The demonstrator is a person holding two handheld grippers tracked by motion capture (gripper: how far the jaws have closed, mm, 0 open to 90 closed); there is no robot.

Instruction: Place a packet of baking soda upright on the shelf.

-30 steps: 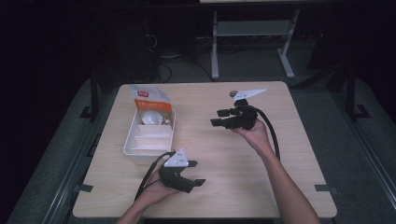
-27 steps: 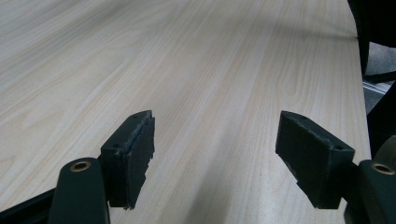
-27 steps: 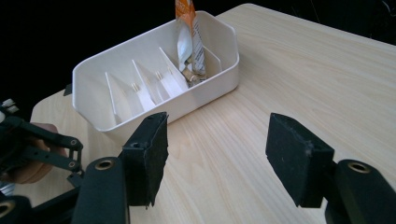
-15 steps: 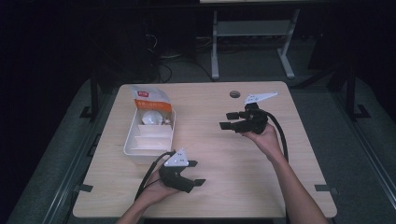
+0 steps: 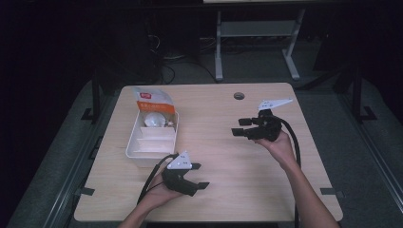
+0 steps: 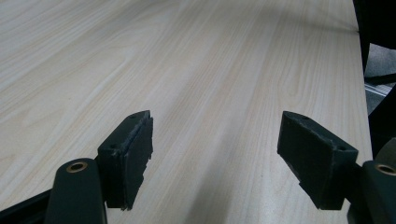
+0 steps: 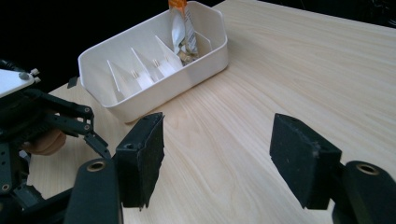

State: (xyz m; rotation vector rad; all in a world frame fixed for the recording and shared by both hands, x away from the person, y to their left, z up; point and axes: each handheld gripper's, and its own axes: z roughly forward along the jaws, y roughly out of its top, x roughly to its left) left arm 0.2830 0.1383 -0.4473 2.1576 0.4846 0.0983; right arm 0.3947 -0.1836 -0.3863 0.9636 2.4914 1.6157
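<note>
High view first: the white tray [image 5: 151,142] sits near the left edge of the wooden table [image 5: 223,156]. An orange and white bag [image 5: 153,107] stands in its far part. The right gripper [image 5: 244,128] hangs over the right half of the table, well apart from the tray. Its jaws have just been opening and nothing is between them. The left gripper [image 5: 198,175] rests near the front edge, jaws apart and empty. The room around is dark, with a metal stand [image 5: 256,42] behind.

Left gripper view: bare pale wood lies between the two wide pads.

Right gripper view: the tray is ahead and the bag leans in its end part. If the right gripper reaches in too fast, it might bump the tray wall and slide it, or tip the bag over.
</note>
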